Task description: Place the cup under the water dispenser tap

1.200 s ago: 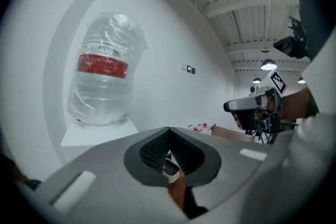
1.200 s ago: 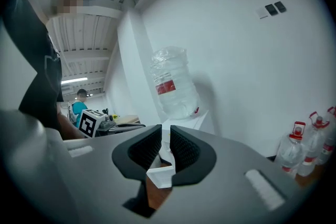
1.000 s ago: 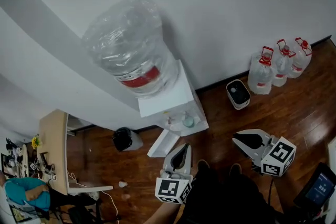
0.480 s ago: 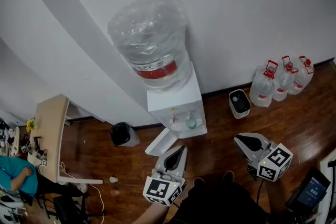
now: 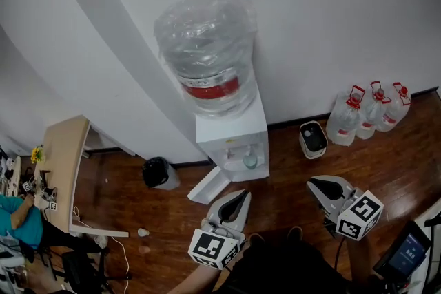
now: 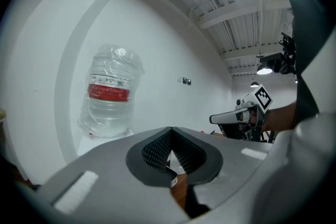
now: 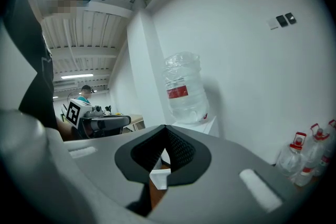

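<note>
The white water dispenser (image 5: 231,138) stands against the wall with a big clear bottle (image 5: 210,55) on top. A small pale bluish cup (image 5: 249,160) stands in its tap recess, on the right side. My left gripper (image 5: 241,195) hovers in front of the dispenser, below the recess, shut and empty. My right gripper (image 5: 311,182) is off to the right over the wooden floor, shut and empty too. In the left gripper view the closed jaws of the left gripper (image 6: 171,128) point towards the bottle (image 6: 109,93). The right gripper (image 7: 166,127) also faces the bottle (image 7: 184,93).
A loose white panel (image 5: 209,186) leans at the dispenser's foot. A black bin (image 5: 159,173) stands left of it, a small white bin (image 5: 313,140) and several water jugs (image 5: 365,113) to the right. A desk (image 5: 65,172) and a seated person (image 5: 17,220) are far left.
The head view has swung, so the dispenser now stands more upright and central. The left gripper has risen a little towards it. Both grippers stay shut and empty.
</note>
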`<action>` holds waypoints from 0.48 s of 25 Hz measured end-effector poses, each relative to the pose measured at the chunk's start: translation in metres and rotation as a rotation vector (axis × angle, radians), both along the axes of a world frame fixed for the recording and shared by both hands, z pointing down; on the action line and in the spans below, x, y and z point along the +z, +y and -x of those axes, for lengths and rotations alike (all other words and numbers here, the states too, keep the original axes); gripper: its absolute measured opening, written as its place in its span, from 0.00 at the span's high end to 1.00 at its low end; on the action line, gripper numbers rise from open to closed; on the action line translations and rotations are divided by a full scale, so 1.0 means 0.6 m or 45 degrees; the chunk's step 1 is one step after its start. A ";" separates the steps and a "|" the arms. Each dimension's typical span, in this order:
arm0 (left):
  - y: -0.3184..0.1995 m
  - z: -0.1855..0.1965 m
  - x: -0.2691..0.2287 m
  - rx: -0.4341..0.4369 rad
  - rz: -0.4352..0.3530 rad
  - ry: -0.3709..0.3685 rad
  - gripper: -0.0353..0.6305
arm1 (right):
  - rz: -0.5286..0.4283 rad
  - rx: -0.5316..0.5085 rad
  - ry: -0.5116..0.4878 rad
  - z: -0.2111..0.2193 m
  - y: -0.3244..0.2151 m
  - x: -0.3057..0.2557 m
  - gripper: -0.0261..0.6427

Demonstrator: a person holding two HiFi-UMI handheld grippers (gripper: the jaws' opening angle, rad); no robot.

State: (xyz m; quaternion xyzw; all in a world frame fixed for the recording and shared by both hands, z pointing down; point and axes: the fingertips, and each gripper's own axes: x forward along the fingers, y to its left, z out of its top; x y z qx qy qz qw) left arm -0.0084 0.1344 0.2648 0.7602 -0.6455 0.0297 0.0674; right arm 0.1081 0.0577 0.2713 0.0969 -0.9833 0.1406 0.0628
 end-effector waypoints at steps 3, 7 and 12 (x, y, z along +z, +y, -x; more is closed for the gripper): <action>0.003 -0.003 -0.009 0.016 -0.008 -0.014 0.94 | -0.011 -0.001 0.004 0.000 0.004 -0.004 0.96; 0.005 -0.011 -0.010 0.026 -0.011 -0.025 0.94 | -0.019 0.006 0.003 -0.008 0.005 -0.005 0.96; 0.006 -0.028 -0.013 0.075 -0.013 -0.080 0.94 | -0.020 0.008 0.001 -0.013 0.007 -0.007 0.96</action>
